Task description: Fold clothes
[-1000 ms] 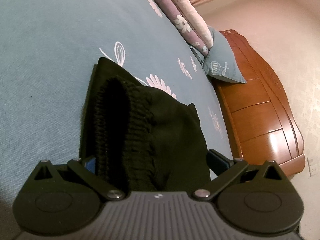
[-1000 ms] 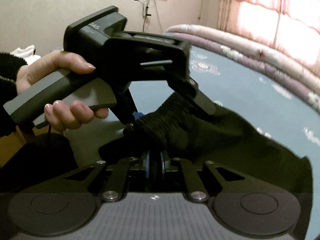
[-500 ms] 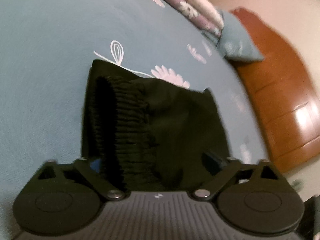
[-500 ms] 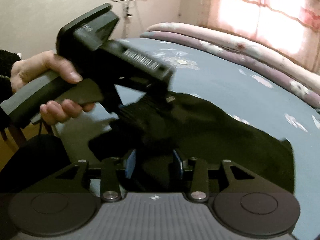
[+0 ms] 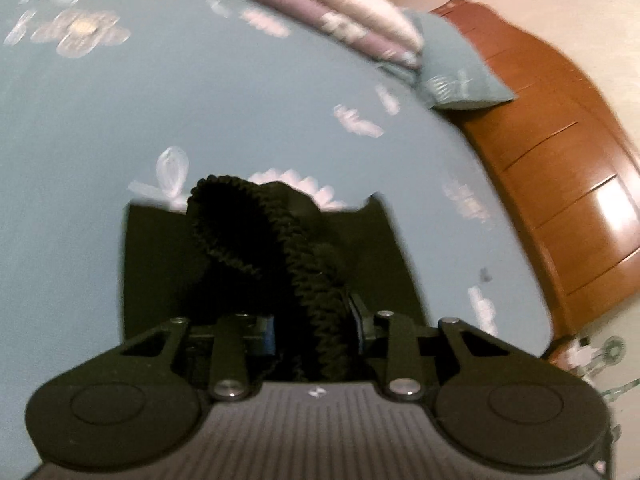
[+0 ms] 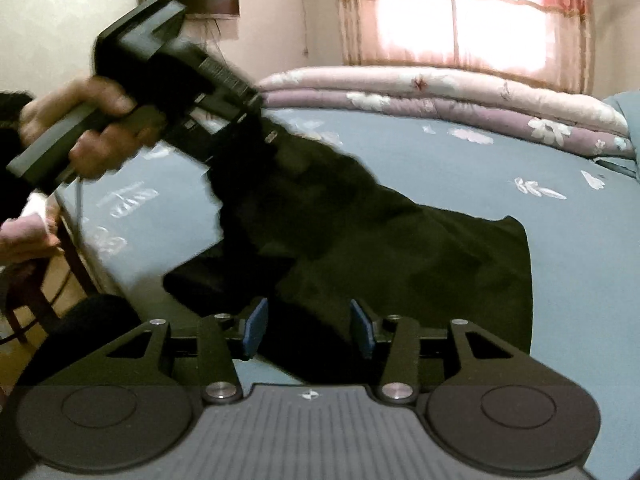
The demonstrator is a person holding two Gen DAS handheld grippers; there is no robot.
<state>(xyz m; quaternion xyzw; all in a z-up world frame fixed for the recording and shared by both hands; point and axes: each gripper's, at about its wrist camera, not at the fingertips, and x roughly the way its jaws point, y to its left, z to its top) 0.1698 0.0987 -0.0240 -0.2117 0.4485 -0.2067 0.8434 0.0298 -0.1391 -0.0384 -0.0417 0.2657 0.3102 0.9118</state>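
a: which step is in hand?

b: a fold is being started. the black trousers point(image 6: 400, 248) lie on the blue bedsheet point(image 5: 120, 120), near the edge of the bed, and their ribbed waistband point(image 5: 280, 248) has been gathered between the jaws of the left gripper point(image 5: 312, 332). those jaws have just been closing and are now narrow, pinched on the waistband, which is lifted clear of the sheet while the legs stay flat.

a: and the right gripper point(image 6: 308, 328)?

b: its jaws have just been opening; they stand about half apart. dark cloth lies between the blue pads point(image 6: 254, 324), but it is not seen to be pressed, so nothing is judged to be held there.

a: what is called for next?

b: the raised waistband would likely be carried across towards the leg ends, so that the trousers are doubled. one pinch at the middle may let the corners droop, so a second hold by the right gripper, or a slow, level carry, would be needed. the lower layer should be kept from being dragged along.
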